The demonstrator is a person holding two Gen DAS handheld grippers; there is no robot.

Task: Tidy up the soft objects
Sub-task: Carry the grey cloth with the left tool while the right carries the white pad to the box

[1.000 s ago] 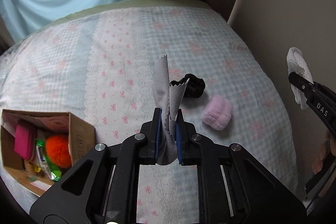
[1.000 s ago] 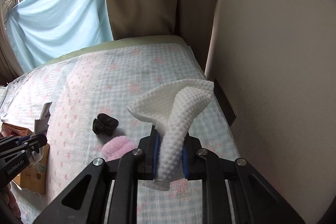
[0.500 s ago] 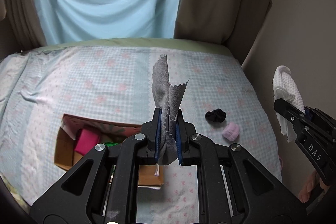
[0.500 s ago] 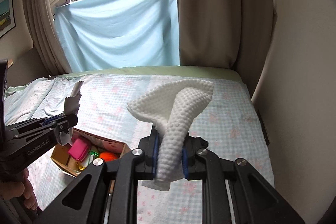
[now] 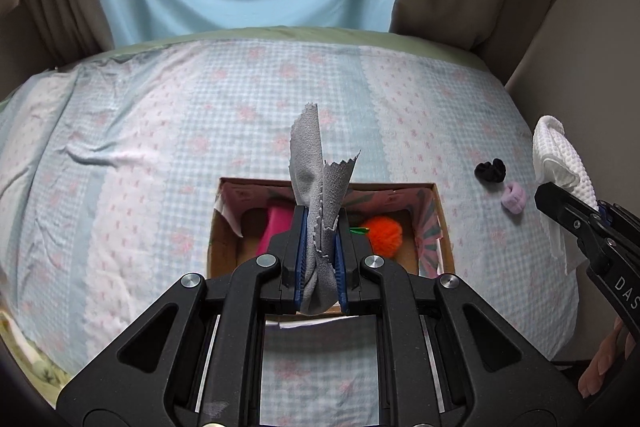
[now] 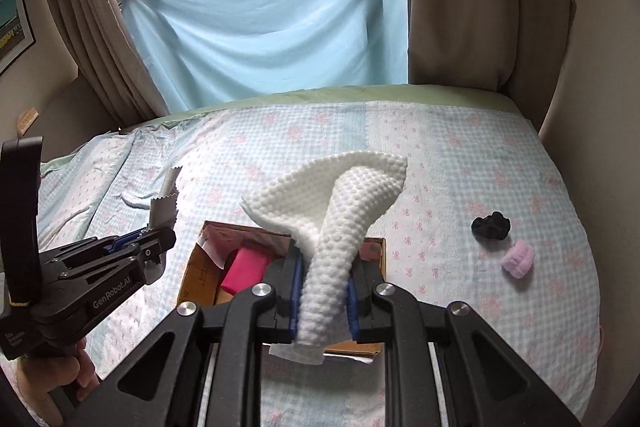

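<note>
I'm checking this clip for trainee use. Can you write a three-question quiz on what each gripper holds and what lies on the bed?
1. True or false: the left gripper is shut on a grey cloth.
2. What does the right gripper hold? A) the black scrunchie B) a white textured cloth C) the orange pompom
3. Fill in: the black scrunchie and the pink scrunchie lie on the bed cover, outside the ____.

Key:
1. True.
2. B, the white textured cloth; the orange pompom sits in the box.
3. Cardboard box.
</note>
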